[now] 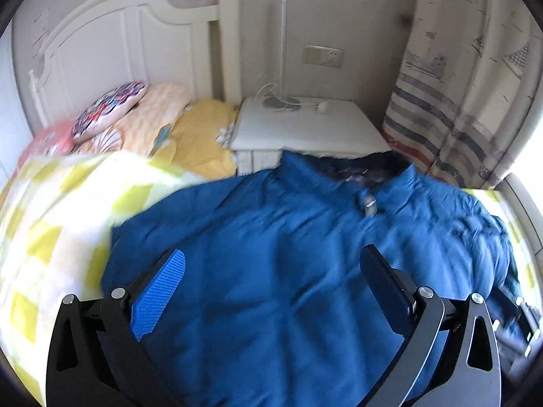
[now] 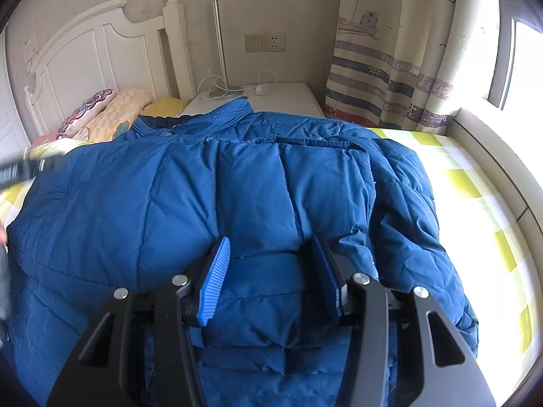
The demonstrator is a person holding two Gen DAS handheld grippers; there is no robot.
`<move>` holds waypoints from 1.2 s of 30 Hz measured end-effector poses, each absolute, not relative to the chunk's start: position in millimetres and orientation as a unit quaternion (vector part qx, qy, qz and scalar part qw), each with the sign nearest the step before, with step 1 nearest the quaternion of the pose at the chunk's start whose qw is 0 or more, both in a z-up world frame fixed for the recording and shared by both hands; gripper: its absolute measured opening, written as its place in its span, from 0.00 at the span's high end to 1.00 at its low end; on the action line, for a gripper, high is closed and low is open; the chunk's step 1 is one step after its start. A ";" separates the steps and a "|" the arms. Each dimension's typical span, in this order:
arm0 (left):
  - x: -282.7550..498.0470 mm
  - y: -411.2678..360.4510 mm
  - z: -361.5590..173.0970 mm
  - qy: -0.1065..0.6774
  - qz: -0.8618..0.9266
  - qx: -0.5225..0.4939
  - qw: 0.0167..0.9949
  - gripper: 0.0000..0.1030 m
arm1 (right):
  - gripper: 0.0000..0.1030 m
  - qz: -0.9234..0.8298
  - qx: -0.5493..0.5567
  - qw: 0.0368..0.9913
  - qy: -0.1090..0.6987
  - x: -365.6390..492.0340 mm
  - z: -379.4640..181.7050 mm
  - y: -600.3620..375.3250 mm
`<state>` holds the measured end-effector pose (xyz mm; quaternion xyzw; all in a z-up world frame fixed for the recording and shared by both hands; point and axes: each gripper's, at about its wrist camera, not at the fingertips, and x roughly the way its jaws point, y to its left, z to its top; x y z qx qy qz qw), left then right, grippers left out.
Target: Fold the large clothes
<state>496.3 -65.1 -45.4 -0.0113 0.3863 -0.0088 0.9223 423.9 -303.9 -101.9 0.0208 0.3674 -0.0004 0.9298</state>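
A large blue quilted down jacket [image 1: 288, 237] lies spread on the bed, collar toward the nightstand. It also fills the right wrist view [image 2: 203, 186]. My left gripper [image 1: 271, 261] is open and empty, hovering over the jacket's left part. My right gripper [image 2: 271, 247] has its jaws apart on either side of a puffy fold of the jacket, a sleeve [image 2: 268, 288] lying over the body. The fabric bulges between the fingers; I cannot tell whether the pads press on it. The left gripper shows as a blurred dark shape in the right wrist view [image 2: 20, 169].
The bed has a yellow-and-white checked sheet [image 2: 468, 183]. Pillows [image 1: 135, 115] lie at the white headboard [image 1: 112, 34]. A white nightstand [image 1: 305, 125] with a lamp pole and cables stands behind the jacket. A striped curtain [image 2: 390, 68] and window are to the right.
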 end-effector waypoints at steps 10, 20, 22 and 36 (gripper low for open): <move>538.8 -170.8 -99.3 0.405 -0.008 0.096 0.909 0.04 | 0.52 0.000 0.020 0.930 0.367 423.8 -101.9 -303.3; 527.6 -86.4 -60.6 0.401 -0.023 0.038 0.915 0.04 | 0.52 0.003 0.028 0.930 0.367 422.3 -102.1 -306.3; 531.5 -60.2 -64.8 0.410 0.002 0.032 0.912 0.04 | 0.52 0.003 0.028 0.930 0.367 422.3 -102.0 -306.0; 528.7 -17.8 -103.3 0.397 -0.003 0.025 0.918 0.04 | 0.35 0.042 0.035 0.924 0.378 423.3 -97.0 -304.8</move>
